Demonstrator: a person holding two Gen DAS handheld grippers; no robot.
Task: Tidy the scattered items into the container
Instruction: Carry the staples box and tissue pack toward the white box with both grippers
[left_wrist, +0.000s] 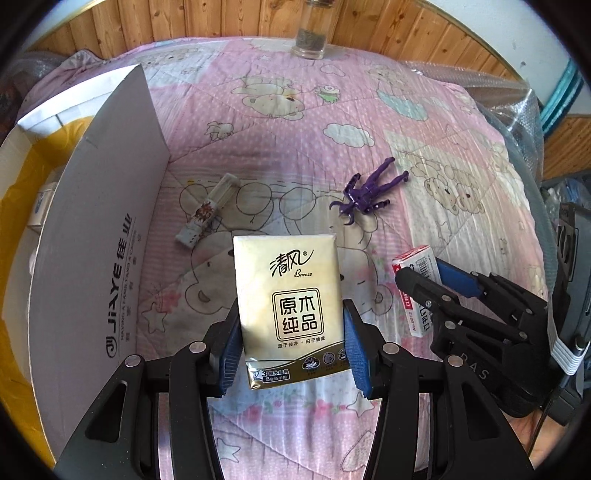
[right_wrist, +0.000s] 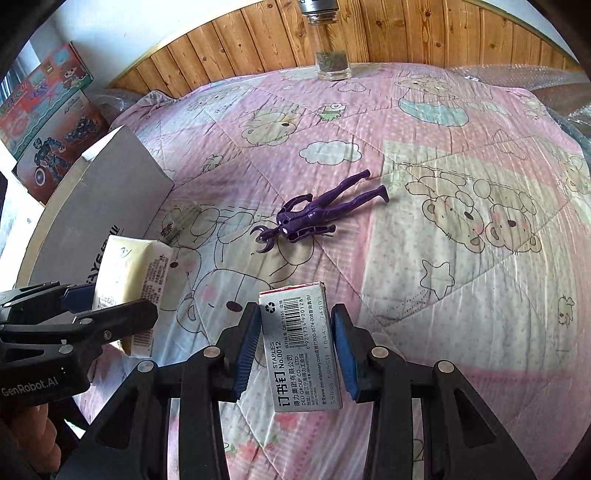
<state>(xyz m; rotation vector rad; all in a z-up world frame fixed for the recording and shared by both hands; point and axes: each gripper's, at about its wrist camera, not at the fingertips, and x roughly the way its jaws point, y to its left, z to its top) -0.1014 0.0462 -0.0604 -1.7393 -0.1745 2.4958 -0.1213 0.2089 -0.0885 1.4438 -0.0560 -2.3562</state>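
Observation:
My left gripper (left_wrist: 291, 325) is shut on a cream tissue pack (left_wrist: 290, 306), held above the quilt beside the grey cardboard box (left_wrist: 99, 236). The same pack (right_wrist: 129, 273) and left gripper (right_wrist: 110, 306) show at the left of the right wrist view. My right gripper (right_wrist: 297, 332) is shut on a white staples box (right_wrist: 299, 339), lifted off the quilt; that box (left_wrist: 413, 288) and the right gripper (left_wrist: 428, 280) also appear at the right of the left wrist view. A purple toy figure (left_wrist: 369, 192) (right_wrist: 317, 214) lies on the quilt. A small printed tube (left_wrist: 207, 214) lies near the box wall.
A pink cartoon quilt (right_wrist: 443, 258) covers the surface. A glass jar (left_wrist: 308, 40) (right_wrist: 332, 62) stands at the far edge by the wooden wall. Yellow lining (left_wrist: 22, 192) and a small carton (left_wrist: 40, 206) show inside the box. A colourful toy carton (right_wrist: 48, 122) stands behind the grey box.

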